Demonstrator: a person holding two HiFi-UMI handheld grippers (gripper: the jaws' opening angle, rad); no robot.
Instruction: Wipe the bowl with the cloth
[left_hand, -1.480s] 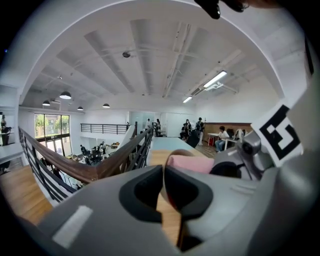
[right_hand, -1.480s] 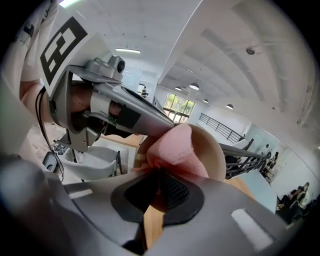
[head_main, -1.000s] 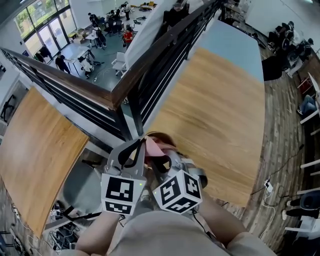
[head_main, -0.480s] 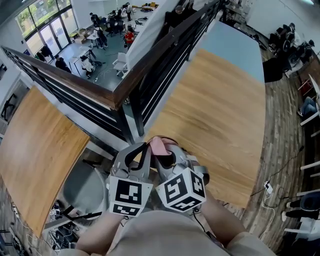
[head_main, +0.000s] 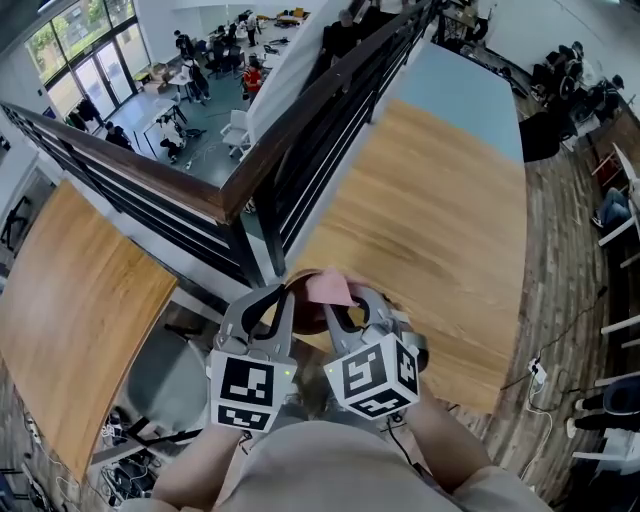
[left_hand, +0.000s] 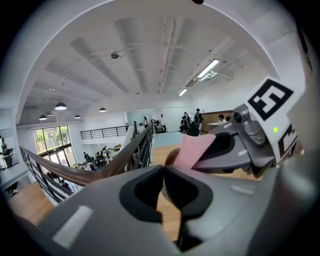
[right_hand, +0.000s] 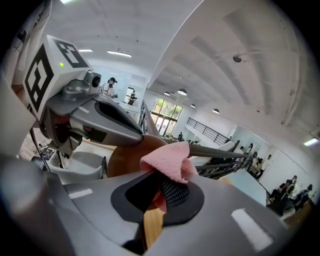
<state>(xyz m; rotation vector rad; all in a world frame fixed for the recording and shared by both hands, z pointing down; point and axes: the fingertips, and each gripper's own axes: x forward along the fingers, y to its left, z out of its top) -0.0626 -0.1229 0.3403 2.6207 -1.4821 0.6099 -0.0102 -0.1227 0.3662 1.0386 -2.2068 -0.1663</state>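
Wooden table (head_main: 440, 200) below; brown bowl (right_hand: 125, 159) in left tongs (left_hand: 163, 169), pink cloth (right_hand: 167, 160) in right tongs (right_hand: 157, 182)

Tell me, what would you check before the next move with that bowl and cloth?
1. Cloth gripped: ok. The right gripper is shut on the pink cloth.
2. Bowl held: ok. The left gripper has its jaws together on the rim of the brown bowl.
3. Cloth at the bowl: ok. It sits right at the bowl's rim.
4. Cloth pressing on the bowl's inside: cannot tell.
5. Bowl's inside clean: cannot tell; the grippers and cloth hide it.
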